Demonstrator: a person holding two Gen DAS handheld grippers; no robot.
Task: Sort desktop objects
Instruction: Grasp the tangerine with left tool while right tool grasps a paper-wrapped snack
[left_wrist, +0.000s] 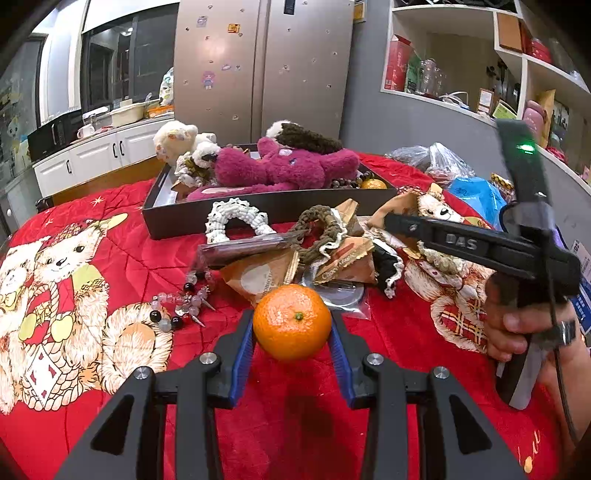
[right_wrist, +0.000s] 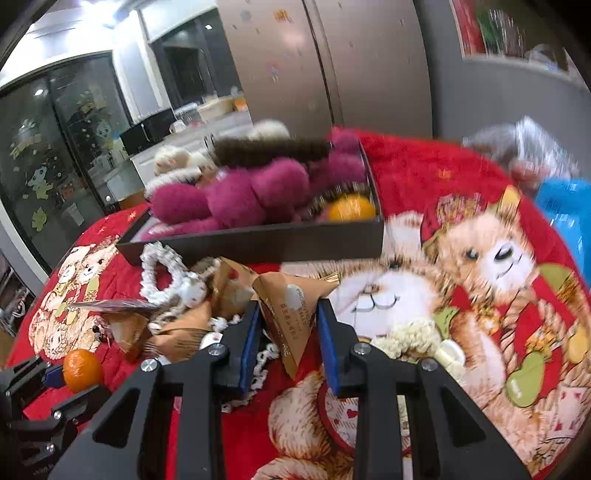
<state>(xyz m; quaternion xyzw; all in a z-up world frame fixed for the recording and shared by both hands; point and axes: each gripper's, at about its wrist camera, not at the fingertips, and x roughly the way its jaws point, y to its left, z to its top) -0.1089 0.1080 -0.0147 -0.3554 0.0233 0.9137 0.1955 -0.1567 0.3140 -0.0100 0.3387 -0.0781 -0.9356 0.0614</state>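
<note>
My left gripper (left_wrist: 291, 325) is shut on an orange mandarin (left_wrist: 291, 321), held just above the red cloth; the mandarin also shows in the right wrist view (right_wrist: 82, 370). My right gripper (right_wrist: 289, 325) is shut on a brown triangular snack packet (right_wrist: 291, 317) and shows from the side in the left wrist view (left_wrist: 391, 221). A dark tray (left_wrist: 236, 218) at the back holds a magenta plush toy (left_wrist: 280, 166), other plush toys and a second mandarin (right_wrist: 351, 208). In front of the tray lie more brown packets (left_wrist: 258, 277), a white scrunchie (left_wrist: 236, 218), a brown scrunchie (left_wrist: 321, 232) and a bead bracelet (left_wrist: 181, 302).
The red bear-print cloth (left_wrist: 92, 295) covers the table. Plastic bags, one of them blue (left_wrist: 476, 195), lie at the right back. A fridge (left_wrist: 262, 66) and shelves (left_wrist: 461, 59) stand behind the table. The person's right hand (left_wrist: 517, 332) is at the right.
</note>
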